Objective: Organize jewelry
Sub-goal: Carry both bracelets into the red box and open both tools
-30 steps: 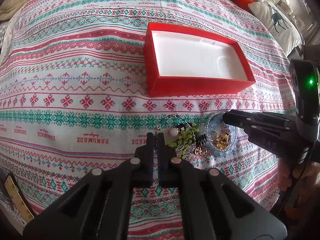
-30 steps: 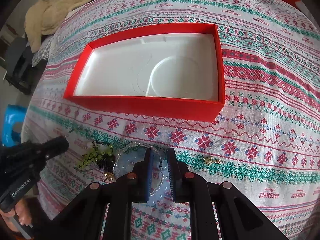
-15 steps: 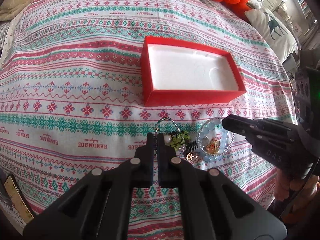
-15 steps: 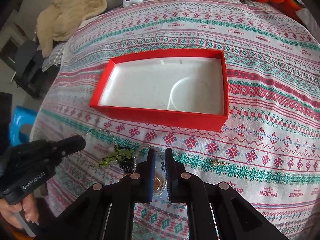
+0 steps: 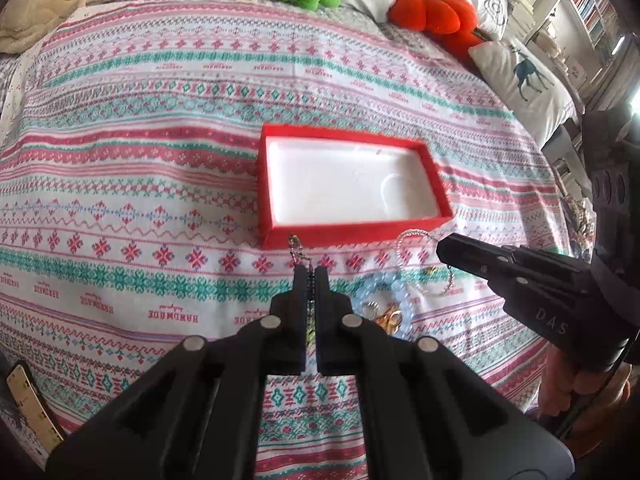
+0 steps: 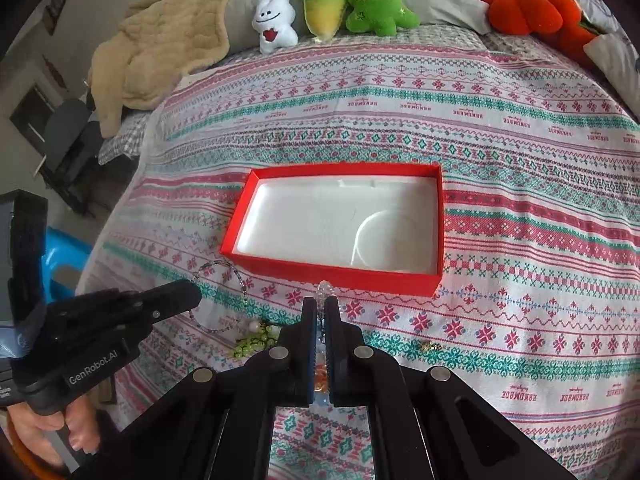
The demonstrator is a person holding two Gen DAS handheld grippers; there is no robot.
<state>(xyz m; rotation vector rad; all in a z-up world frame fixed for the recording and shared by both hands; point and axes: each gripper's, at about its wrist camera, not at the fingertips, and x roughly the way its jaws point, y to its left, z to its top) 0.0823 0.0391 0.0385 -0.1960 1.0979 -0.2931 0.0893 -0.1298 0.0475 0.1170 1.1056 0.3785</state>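
Jewelry: we hold a bead chain (image 5: 297, 249) in the left claw (image 5: 310, 280), clear bracelet (image 6: 325, 289) in the right claw (image 6: 320, 307), red box (image 6: 400, 278) just ahead.

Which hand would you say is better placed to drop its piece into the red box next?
Right, narrowly. The right tool, shut on the clear bead bracelet, points at the middle of the red box's near wall; the left tool, holding the dark bead chain, sits off its corner.

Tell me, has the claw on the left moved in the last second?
Yes. The left claw has lifted and pulled back: the red box looks smaller in its camera, and toys at the bed's far edge now show.
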